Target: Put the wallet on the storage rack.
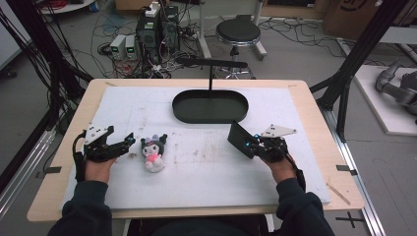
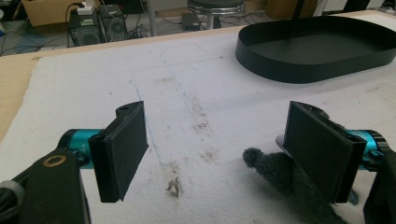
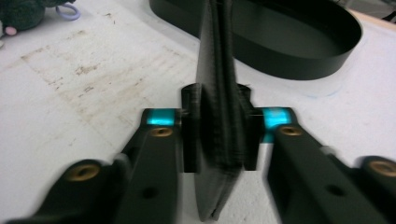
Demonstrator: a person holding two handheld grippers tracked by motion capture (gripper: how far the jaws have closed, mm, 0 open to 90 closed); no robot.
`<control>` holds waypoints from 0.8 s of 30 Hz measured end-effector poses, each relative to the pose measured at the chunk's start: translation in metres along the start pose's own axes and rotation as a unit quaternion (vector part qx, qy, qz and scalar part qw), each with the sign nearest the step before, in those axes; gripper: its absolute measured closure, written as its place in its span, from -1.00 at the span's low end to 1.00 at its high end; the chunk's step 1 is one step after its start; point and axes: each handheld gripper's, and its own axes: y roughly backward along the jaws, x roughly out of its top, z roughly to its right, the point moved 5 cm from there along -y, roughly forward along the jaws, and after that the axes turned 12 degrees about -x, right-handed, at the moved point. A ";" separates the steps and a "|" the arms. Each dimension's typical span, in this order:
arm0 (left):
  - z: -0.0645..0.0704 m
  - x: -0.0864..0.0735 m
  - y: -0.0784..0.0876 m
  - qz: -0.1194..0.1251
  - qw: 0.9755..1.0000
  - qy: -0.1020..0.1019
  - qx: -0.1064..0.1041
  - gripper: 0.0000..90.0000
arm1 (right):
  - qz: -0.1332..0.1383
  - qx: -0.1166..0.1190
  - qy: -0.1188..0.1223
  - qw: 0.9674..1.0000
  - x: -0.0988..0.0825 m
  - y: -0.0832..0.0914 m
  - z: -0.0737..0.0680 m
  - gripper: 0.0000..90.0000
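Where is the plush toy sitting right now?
In the high view the plush toy lies on the white mat, left of centre, just right of the left gripper and nearer the person than the black oval tray.

Open white mat (image 1: pixel 206 162) is left between the two grippers, broken only by the plush toy (image 1: pixel 153 153) lying just beside the left gripper (image 1: pixel 129 141); passage toward the far edge is blocked by the black oval tray (image 1: pixel 210 106) and its upright stand (image 1: pixel 211 73)
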 end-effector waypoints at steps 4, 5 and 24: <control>-0.001 0.000 0.000 -0.003 1.000 -0.001 0.000 -0.52 | 0.002 0.000 0.007 1.000 0.001 0.001 0.000 0.77; -0.001 -0.001 0.000 -0.002 1.000 0.000 0.000 -0.52 | 0.004 0.001 0.008 1.000 0.002 0.001 0.000 0.77; -0.003 0.000 0.000 -0.003 1.000 0.001 -0.002 -0.52 | 0.063 -0.028 0.009 0.998 0.088 -0.021 0.021 0.77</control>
